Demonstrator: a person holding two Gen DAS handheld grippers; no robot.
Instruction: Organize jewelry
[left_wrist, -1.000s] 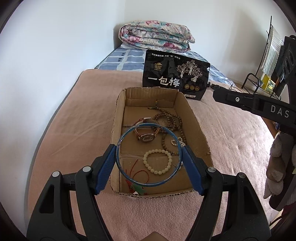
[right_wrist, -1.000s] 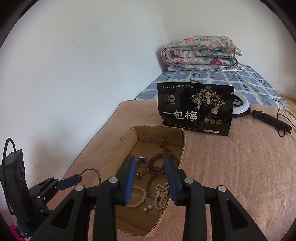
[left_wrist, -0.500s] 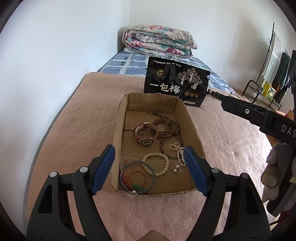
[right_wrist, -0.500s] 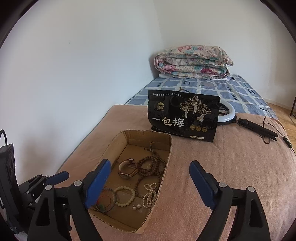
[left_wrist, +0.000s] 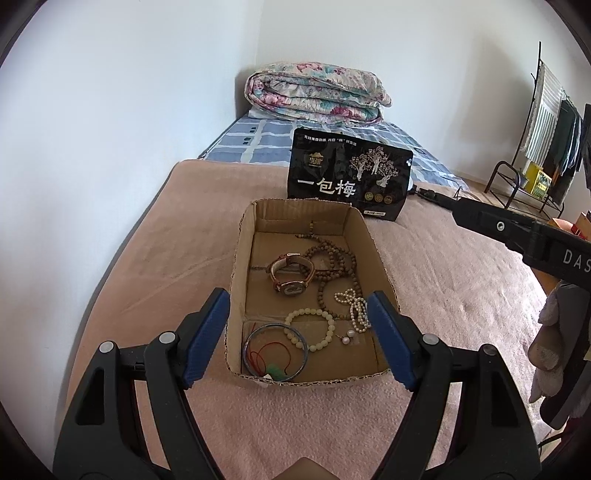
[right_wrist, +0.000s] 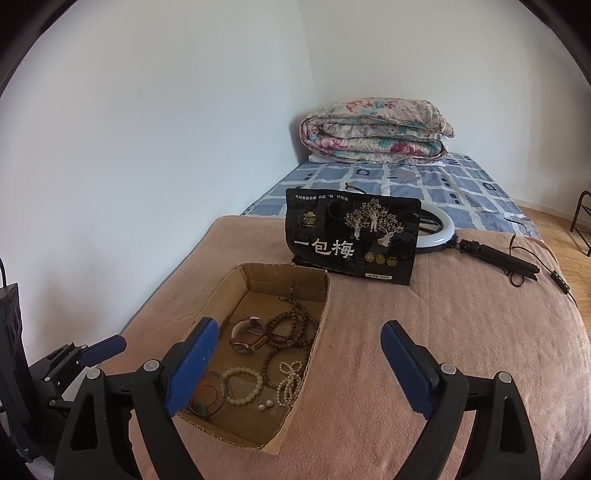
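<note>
An open cardboard box (left_wrist: 238, 258) (right_wrist: 317, 332) sits on the pink blanket. Inside lie a blue bangle (left_wrist: 275, 350) with a red cord, a white bead bracelet (left_wrist: 309, 328) (right_wrist: 242, 386), a brown-strap watch (left_wrist: 291, 275) (right_wrist: 249, 338), brown wooden beads (left_wrist: 334, 258) (right_wrist: 291, 326), a pearl string (left_wrist: 354, 308) (right_wrist: 290, 380) and pearl earrings (left_wrist: 347, 338). My left gripper (left_wrist: 297, 336) is open and empty above the box's near end. My right gripper (right_wrist: 295, 365) is open and empty over the box's right wall.
A black snack bag (left_wrist: 349, 179) (right_wrist: 352, 236) stands behind the box. A ring light with stand (right_wrist: 480, 247) lies at the right. A folded floral quilt (left_wrist: 317, 92) rests on the blue checked bed. A white wall borders the left. A rack (left_wrist: 532, 177) stands far right.
My left gripper let go of the blue bangle, which now lies in the box's near left corner, and drew back. My right gripper opened wide and pulled back.
</note>
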